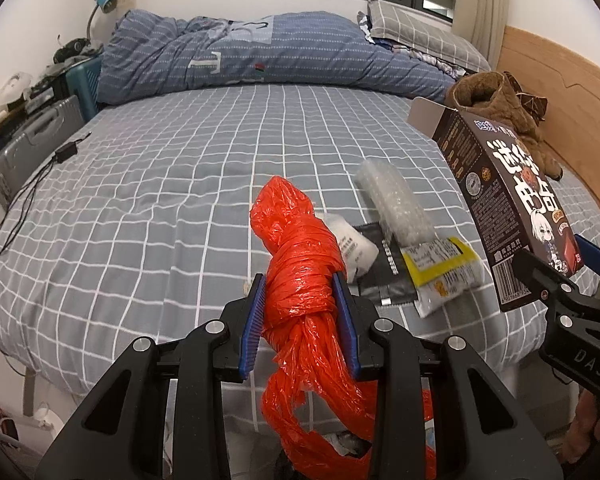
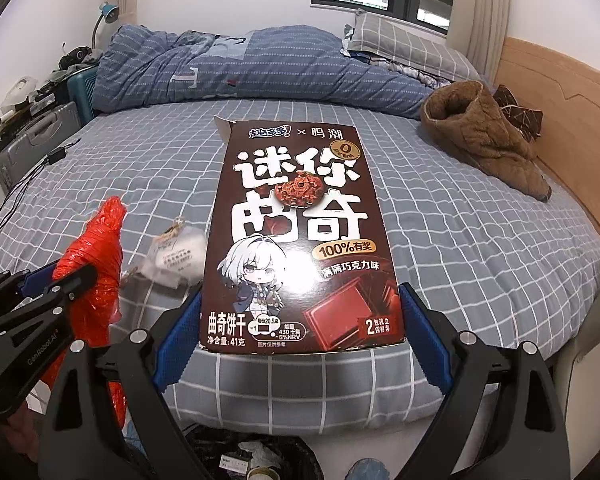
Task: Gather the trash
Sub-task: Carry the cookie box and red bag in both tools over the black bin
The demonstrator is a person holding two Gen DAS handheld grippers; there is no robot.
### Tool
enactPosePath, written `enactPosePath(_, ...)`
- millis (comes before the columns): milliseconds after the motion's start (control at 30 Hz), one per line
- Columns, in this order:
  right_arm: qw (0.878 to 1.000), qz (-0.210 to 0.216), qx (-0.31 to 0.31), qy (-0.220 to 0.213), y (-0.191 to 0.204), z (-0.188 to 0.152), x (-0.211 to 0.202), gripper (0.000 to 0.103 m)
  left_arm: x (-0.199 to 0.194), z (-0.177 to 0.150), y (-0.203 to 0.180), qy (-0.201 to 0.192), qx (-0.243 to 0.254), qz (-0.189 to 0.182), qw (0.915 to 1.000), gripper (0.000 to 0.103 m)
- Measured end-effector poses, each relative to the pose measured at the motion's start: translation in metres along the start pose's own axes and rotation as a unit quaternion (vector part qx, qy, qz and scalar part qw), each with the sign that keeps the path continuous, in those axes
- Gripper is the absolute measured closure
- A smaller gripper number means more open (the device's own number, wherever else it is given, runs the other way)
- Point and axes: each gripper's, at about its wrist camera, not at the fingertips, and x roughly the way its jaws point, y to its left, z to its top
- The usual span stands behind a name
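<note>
My left gripper point(image 1: 299, 282) is shut on a twisted red plastic bag point(image 1: 296, 248), whose loose end hangs down below the blue pads. My right gripper point(image 2: 300, 304) is shut on the lower end of a dark brown cookie box point(image 2: 296, 216) with white lettering and an open top flap. The box is held up off the bed. In the left wrist view that box point(image 1: 512, 200) and the right gripper point(image 1: 560, 264) show at the right edge. In the right wrist view the red bag point(image 2: 96, 256) and left gripper point(image 2: 60, 276) show at the left.
On the checked grey bed sheet point(image 1: 160, 184) lie a bubble-wrap roll point(image 1: 396, 204), a white packet point(image 1: 352, 244), a black sachet point(image 1: 384, 272) and a yellow wrapper point(image 1: 440, 272). A brown garment point(image 2: 488, 136) lies by the wooden headboard point(image 2: 572, 128). A dark-lined bin point(image 2: 260, 456) sits below the bed edge.
</note>
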Motion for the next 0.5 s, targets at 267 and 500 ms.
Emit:
enactPosePath(267, 1.000, 0.004, 0.003, 0.001, -0.001, -0.018, -0.019, 0.016, -0.017, -0.019, -0.004, 0.002, 0.002, -0.003, 1.0000, 0.071)
enactPosePath(500, 1.000, 0.008, 0.001, 0.004, 0.002, -0.034, -0.037, 0.016, -0.032, -0.035, -0.004, 0.005, -0.001, -0.008, 1.0000, 0.071)
